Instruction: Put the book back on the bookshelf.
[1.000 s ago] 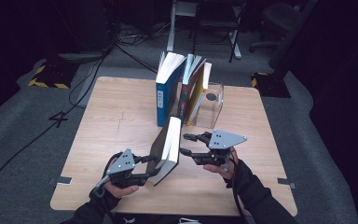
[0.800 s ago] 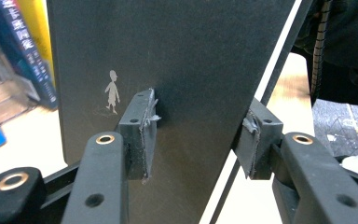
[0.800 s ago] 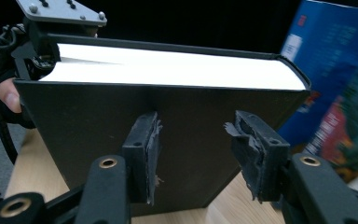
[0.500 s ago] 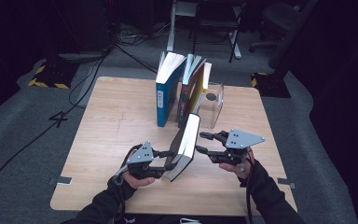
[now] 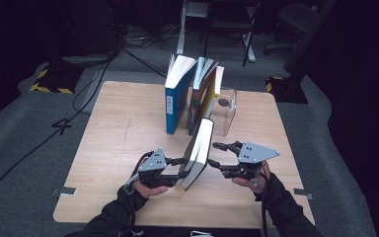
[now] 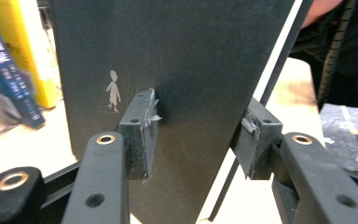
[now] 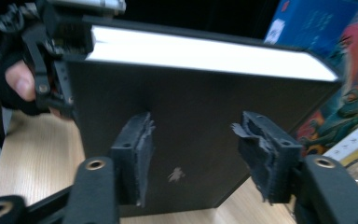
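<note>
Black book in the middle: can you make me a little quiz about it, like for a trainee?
1. True or false: the black hardcover book lies flat on the wooden table.
2. What holds it? A a bare hand, B the left gripper, C a shelf.
3. What see-through thing stands beside the upright books?
Key: 1 false, it leans tilted; 2 B; 3 a clear plastic box.

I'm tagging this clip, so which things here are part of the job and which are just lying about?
In the job:
black book
left gripper, shut on its spine edge
right gripper, open beside it

Lying about:
blue book
colourful book
clear box
table
</note>
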Demonstrator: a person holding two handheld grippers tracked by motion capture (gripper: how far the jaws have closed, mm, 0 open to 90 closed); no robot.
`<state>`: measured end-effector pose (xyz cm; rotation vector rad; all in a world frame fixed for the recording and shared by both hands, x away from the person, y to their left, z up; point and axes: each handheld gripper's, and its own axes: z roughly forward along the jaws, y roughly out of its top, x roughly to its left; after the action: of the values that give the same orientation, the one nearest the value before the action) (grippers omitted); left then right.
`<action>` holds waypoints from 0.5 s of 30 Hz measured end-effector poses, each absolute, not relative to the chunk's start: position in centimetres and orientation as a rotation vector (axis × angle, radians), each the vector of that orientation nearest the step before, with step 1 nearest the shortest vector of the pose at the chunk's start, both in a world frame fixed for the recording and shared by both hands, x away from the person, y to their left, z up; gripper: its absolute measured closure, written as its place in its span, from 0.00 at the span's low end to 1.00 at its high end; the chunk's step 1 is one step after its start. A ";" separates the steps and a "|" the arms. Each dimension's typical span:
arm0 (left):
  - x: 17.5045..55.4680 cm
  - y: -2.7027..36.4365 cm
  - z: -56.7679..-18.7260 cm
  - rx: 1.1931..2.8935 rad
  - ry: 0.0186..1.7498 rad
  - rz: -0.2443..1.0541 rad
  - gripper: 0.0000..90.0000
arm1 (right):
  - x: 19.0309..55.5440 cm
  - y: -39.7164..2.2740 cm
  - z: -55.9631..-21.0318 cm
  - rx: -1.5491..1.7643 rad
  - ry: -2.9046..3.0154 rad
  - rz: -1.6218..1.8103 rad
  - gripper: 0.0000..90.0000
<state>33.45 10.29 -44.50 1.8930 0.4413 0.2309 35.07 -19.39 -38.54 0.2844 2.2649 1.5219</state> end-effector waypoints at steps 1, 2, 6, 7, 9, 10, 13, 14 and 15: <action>33.1 10.4 -44.4 1.886 0.436 0.222 0.62 | 35.0 -19.2 -38.7 0.283 2.264 1.519 0.49; 33.0 10.6 -44.4 1.889 0.427 0.215 0.61 | 34.9 -19.1 -38.8 0.286 2.263 1.518 0.48; 32.1 10.1 -44.5 1.926 0.448 0.237 0.51 | 35.0 -18.9 -39.2 0.296 2.264 1.520 0.45; 31.9 10.0 -44.6 1.927 0.462 0.238 0.49 | 35.0 -18.9 -39.3 0.301 2.263 1.515 0.45; 31.7 9.7 -44.8 1.927 0.490 0.243 0.42 | 35.0 -18.8 -39.5 0.309 2.260 1.514 0.45; 31.5 9.4 -45.0 1.934 0.508 0.253 0.39 | 35.0 -18.7 -39.5 0.316 2.259 1.519 0.45; 31.0 8.3 -45.6 1.938 0.575 0.304 0.29 | 35.1 -18.4 -39.9 0.319 2.261 1.517 0.45; 31.0 8.0 -45.8 1.939 0.586 0.318 0.25 | 35.1 -18.3 -40.0 0.316 2.263 1.507 0.45; 30.9 7.7 -46.0 1.931 0.600 0.344 0.23 | 35.1 -18.2 -40.2 0.318 2.264 1.507 0.44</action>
<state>30.93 7.71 -45.98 1.9308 0.5996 0.3443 35.12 -18.17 -40.17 0.3180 2.2637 1.5074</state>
